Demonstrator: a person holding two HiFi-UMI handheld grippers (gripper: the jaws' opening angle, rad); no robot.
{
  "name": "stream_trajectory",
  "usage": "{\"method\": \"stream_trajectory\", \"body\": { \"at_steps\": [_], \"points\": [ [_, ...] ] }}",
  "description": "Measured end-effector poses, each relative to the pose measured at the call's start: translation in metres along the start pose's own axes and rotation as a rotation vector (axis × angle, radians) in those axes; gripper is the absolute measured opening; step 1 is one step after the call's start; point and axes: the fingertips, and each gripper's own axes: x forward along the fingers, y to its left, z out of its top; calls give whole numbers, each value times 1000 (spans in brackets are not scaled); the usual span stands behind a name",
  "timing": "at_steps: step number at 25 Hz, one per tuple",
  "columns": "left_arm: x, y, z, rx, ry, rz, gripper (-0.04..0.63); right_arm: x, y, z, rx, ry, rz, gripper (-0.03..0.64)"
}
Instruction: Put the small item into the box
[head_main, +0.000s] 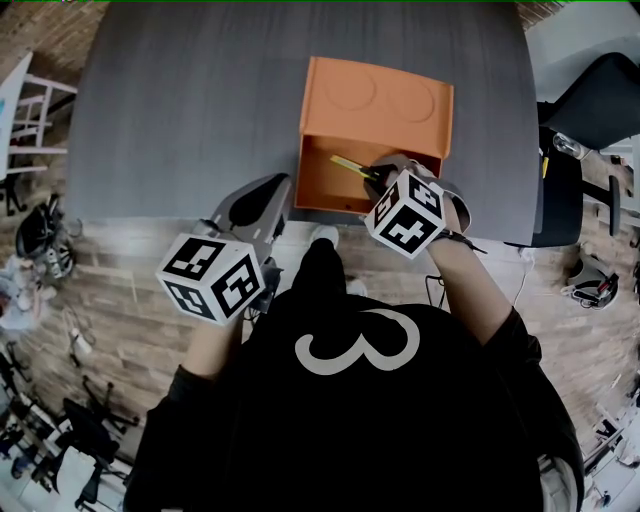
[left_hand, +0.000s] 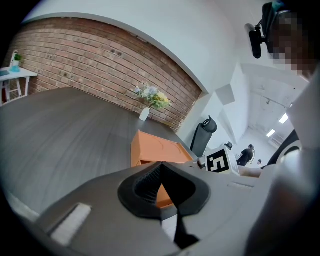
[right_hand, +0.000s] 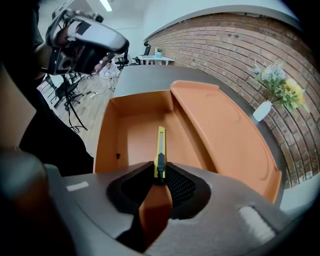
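Grips the yellow cutter (right_hand: 160, 144) by its near end in the right claw (right_hand: 159, 176), pads pinching it edge-on. Points steeply down into the open orange box (right_hand: 107, 145), with the cutter's long axis running straight ahead of the claw, in line with the jaws, far tip low over the box floor; cannot tell whether touching. Seems to call only for letting go there. Holds the left claw (left_hand: 161, 170) closed and empty above the table (head_main: 180, 100) edge, box just ahead of it, farther from the cutter.

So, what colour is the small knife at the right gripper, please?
The knife is yellow with a black slider; the right gripper view shows it best.
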Motion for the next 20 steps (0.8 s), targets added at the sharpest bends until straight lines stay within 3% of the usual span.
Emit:
{"method": "stream_trajectory", "body": {
  "at_steps": [4, 9, 13, 17, 20],
  "points": [
    [-7, -3, 1, 4, -13, 7, 14, -6, 0, 5, 28, -28, -5, 153],
    [-15, -18, 2, 23, -32, 3, 14, -41, -9, 19, 109, -159, -78, 155],
    [-24, -36, 4, 38, -54, -17, 14, -91, -8, 34, 261, -381, -71, 118],
    [-35, -65, 5, 66, -83, -39, 14, -154, -1, 46, 415, -669, -39, 89],
    [-44, -91, 7, 96, -103, -61, 14, -193, 14, 45, 436, -805, -12, 49]
  ]
}}
